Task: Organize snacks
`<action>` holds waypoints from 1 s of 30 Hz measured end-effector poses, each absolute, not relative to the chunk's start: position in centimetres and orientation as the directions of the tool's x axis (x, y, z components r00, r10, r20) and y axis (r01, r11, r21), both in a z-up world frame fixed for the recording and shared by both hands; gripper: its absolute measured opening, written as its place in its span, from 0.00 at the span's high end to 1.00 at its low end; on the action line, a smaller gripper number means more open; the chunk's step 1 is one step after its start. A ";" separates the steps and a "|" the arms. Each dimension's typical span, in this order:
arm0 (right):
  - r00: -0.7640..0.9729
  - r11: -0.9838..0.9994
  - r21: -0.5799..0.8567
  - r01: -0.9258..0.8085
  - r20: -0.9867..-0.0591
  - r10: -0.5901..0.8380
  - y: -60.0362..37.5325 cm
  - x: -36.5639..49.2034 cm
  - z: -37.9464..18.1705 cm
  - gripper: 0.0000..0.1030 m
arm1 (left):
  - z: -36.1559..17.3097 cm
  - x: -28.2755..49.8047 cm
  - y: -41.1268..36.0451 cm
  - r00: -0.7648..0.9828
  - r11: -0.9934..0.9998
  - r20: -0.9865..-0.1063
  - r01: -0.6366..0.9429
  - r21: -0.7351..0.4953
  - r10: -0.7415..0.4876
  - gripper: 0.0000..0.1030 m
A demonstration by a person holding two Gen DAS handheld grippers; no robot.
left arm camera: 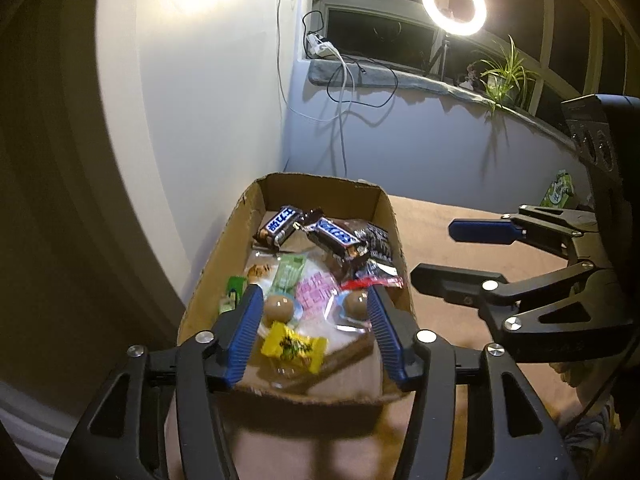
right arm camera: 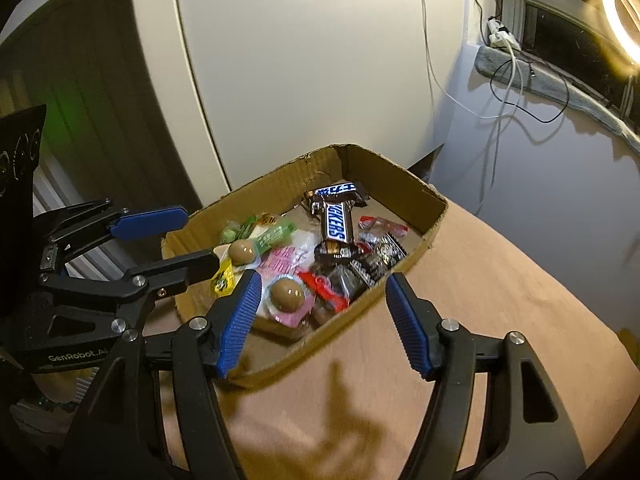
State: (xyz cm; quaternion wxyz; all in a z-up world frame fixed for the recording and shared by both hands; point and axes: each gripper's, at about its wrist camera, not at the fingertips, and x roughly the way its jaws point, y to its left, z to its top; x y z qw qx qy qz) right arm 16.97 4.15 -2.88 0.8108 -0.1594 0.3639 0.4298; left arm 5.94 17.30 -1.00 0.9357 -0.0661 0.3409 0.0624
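Observation:
A shallow cardboard box point(left arm camera: 224, 240) point(right arm camera: 400, 184) sits on the brown table and holds several snacks: two Snickers bars point(left arm camera: 332, 236) point(right arm camera: 336, 220), a yellow candy point(left arm camera: 294, 346) point(right arm camera: 222, 278), a green packet point(left arm camera: 288, 274) point(right arm camera: 274, 236), a pink packet point(left arm camera: 316, 292), two brown balls in clear wrap point(left arm camera: 278, 306) point(right arm camera: 286, 294) and dark wrappers point(right arm camera: 372, 264). My left gripper point(left arm camera: 314, 300) point(right arm camera: 196, 236) is open and empty over the box's near end. My right gripper point(right arm camera: 324, 284) point(left arm camera: 432, 252) is open and empty beside the box.
The box stands near the table's corner against a white wall point(left arm camera: 192, 120). A windowsill point(left arm camera: 380, 76) carries cables, a ring light point(left arm camera: 454, 4) and a plant point(left arm camera: 504, 76). A green carton point(left arm camera: 558, 190) stands at the far right of the table.

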 end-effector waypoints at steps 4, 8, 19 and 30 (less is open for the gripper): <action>0.395 0.601 0.044 -0.798 -0.715 0.577 2.6 15.6 -2.7 0.32 | -1.1 4.4 16.6 0.764 0.983 -0.640 -0.169 -0.074 0.084 0.41; 0.417 0.619 0.039 -0.784 -0.707 0.572 1.1 14.6 -2.7 0.32 | -1.2 3.2 15.8 0.766 0.981 -0.635 -0.182 -0.066 0.100 0.35; 0.450 0.673 0.074 -0.736 -0.689 0.568 -2.1 13.6 -3.3 0.12 | -0.9 1.8 14.4 0.774 0.976 -0.620 -0.211 -0.059 0.129 0.32; 0.476 0.696 0.063 -0.715 -0.685 0.552 -3.1 13.4 -3.2 0.08 | -0.7 1.6 13.5 0.777 0.976 -0.614 -0.212 -0.049 0.138 0.26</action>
